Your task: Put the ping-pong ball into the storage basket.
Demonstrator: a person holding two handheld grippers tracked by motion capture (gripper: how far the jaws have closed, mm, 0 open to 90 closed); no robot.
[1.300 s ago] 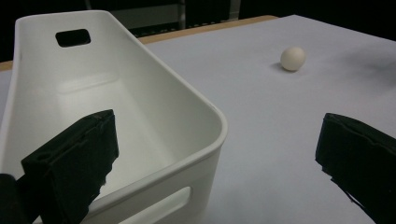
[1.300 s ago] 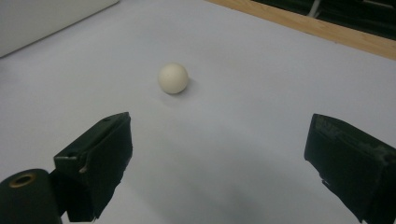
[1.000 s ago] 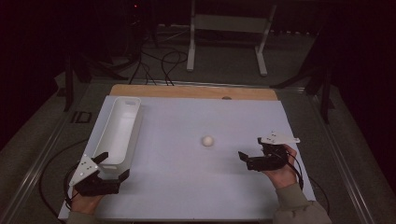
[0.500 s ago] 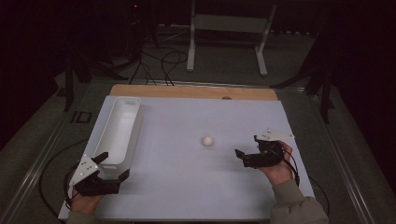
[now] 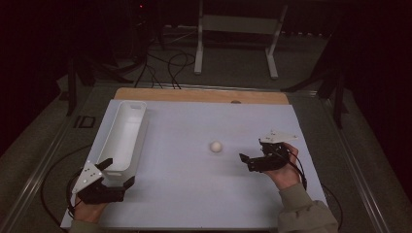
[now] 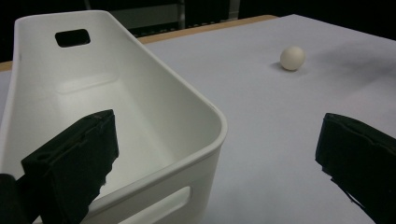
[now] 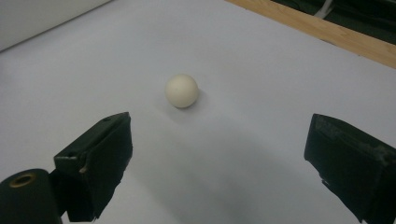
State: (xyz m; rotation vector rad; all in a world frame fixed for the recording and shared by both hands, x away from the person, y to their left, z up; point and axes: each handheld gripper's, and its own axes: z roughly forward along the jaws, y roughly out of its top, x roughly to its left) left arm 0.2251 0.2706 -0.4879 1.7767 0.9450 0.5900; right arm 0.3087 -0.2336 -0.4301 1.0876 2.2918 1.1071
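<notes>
A white sheet (image 5: 194,194) is laid over a wooden table (image 5: 194,94), whose bare edge is seen along the far side. A long white bin (image 5: 122,136) is set lengthwise near the sheet's left edge. A small cream ball (image 5: 216,146) is seen near the middle, well apart from the bin. The right gripper (image 5: 247,160) is held just right of the ball, jaws parted and aimed at it. The left gripper (image 5: 119,174) is held at the bin's near end, jaws spread across that end
</notes>
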